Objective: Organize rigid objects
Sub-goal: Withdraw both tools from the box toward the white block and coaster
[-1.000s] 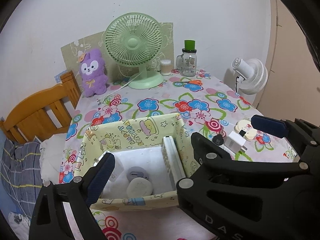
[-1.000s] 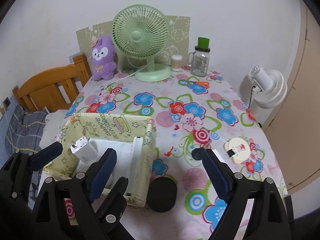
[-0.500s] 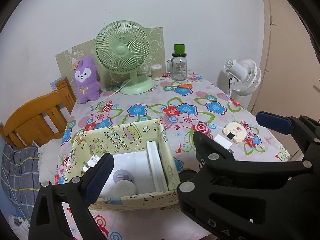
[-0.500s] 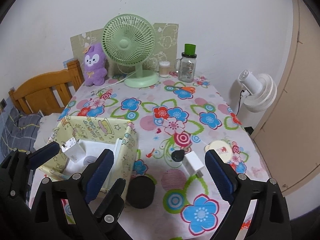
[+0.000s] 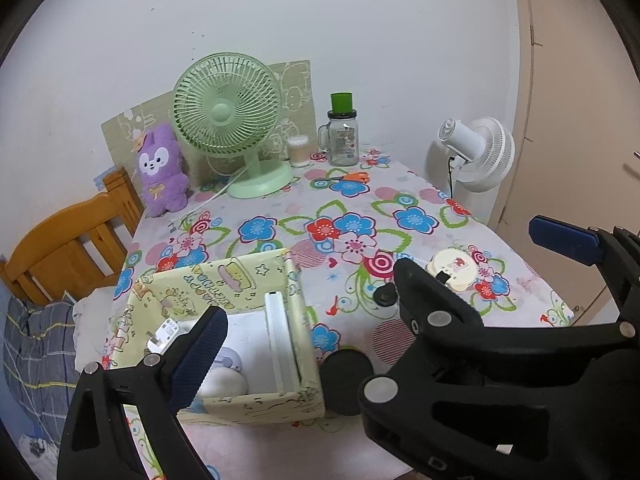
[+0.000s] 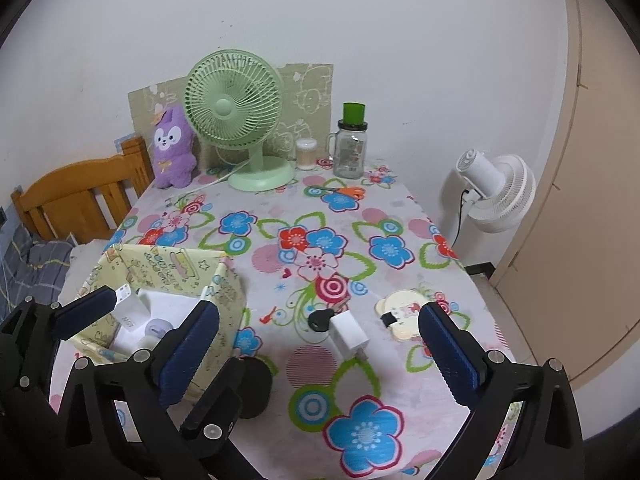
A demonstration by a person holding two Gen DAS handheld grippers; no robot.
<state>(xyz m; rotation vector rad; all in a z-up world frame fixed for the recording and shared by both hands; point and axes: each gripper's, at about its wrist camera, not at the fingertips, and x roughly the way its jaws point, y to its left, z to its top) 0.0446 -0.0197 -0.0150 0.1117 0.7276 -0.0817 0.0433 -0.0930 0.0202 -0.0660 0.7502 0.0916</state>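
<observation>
A yellow patterned fabric box (image 5: 216, 280) stands at the table's near left. It holds a white plug (image 5: 164, 332), an upright white slab (image 5: 280, 340) and round pale items. On the flowered cloth lie a white charger (image 6: 350, 334) joined to a small black piece (image 6: 320, 320), a cream round case (image 6: 400, 312) and a black disc (image 6: 256, 388) beside the box. My right gripper (image 6: 320, 344) hovers above the charger, its jaws opening, with nothing held. My left gripper (image 5: 320, 320) hangs open over the box, its right finger hidden behind the right gripper.
At the back stand a green desk fan (image 5: 226, 120), a purple plush (image 5: 160, 168), a glass jar with a green lid (image 5: 342, 136) and orange scissors (image 5: 352, 177). A white fan (image 5: 480, 152) is past the right edge, and a wooden bed frame (image 5: 68, 248) is on the left.
Both grippers have drawn back and slightly up, so more of the table shows. The right gripper's jaws have spread wider. Objects on the table and in the box stayed put.
</observation>
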